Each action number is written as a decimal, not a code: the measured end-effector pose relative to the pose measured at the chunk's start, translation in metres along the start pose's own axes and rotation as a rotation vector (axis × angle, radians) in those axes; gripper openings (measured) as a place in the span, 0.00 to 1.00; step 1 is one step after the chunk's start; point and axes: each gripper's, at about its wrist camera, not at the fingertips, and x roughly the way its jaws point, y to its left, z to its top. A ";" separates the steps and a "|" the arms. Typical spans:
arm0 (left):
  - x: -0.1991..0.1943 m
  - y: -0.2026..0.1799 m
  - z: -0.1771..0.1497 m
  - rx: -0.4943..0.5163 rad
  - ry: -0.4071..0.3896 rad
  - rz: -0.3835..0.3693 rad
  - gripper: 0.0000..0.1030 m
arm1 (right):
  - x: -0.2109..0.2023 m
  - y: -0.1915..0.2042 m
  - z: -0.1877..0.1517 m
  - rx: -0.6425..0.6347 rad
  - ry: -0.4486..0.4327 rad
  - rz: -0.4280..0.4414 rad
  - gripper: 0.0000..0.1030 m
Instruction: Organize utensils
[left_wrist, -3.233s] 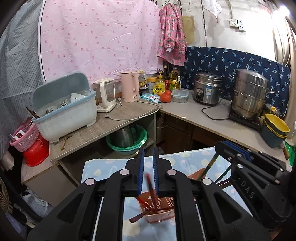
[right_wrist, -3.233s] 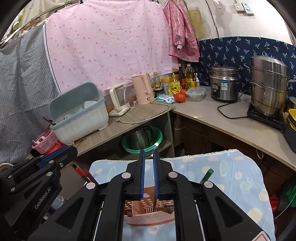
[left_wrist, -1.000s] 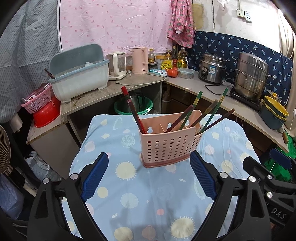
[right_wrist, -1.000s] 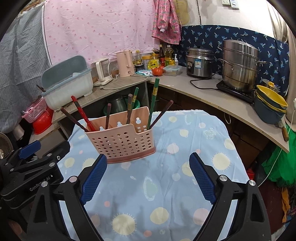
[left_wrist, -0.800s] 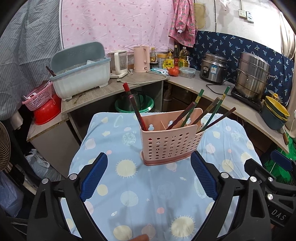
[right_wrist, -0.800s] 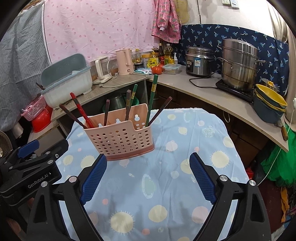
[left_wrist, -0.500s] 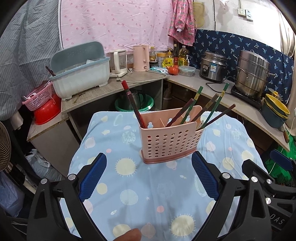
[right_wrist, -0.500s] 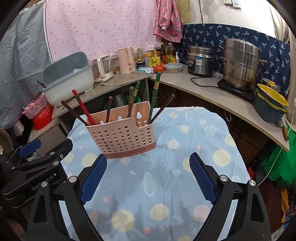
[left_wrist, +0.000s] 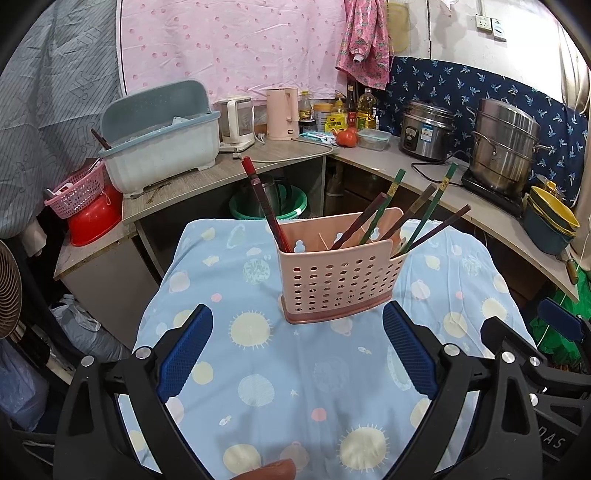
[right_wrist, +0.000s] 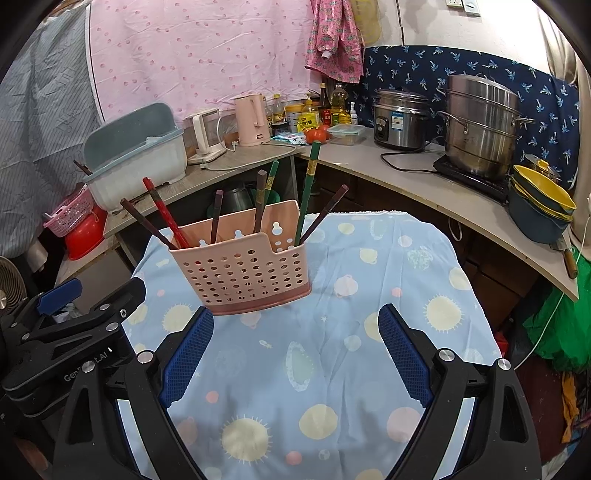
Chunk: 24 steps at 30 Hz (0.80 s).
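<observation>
Chopsticks (left_wrist: 380, 218) all stand in pink basket (left_wrist: 338, 280) on cloth-covered desk (left_wrist: 258, 369); seconds ago both claws were pressed together over basket, now left claw (left_wrist: 295, 354) and right claw (right_wrist: 295, 350) spread wide, empty, drawn back; sorting looks finished.

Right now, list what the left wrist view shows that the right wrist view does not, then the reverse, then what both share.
Only the left wrist view shows a fingertip at the bottom edge and the right gripper's side. Only the right wrist view shows the left gripper's side and a dark chopstick leaning left beside the red one. Both show the pink utensil basket of chopsticks upright on the blue cloth, each gripper open and empty, and the blue dish rack.
</observation>
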 end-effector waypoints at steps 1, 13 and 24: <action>0.000 0.000 0.000 0.001 0.000 0.000 0.86 | 0.000 0.000 0.000 0.000 0.001 0.000 0.84; 0.001 0.004 -0.001 -0.004 -0.004 0.017 0.86 | 0.002 -0.002 -0.001 0.006 0.007 -0.001 0.84; 0.002 0.010 -0.001 -0.018 -0.002 0.024 0.86 | 0.004 -0.001 -0.003 -0.001 0.007 -0.007 0.84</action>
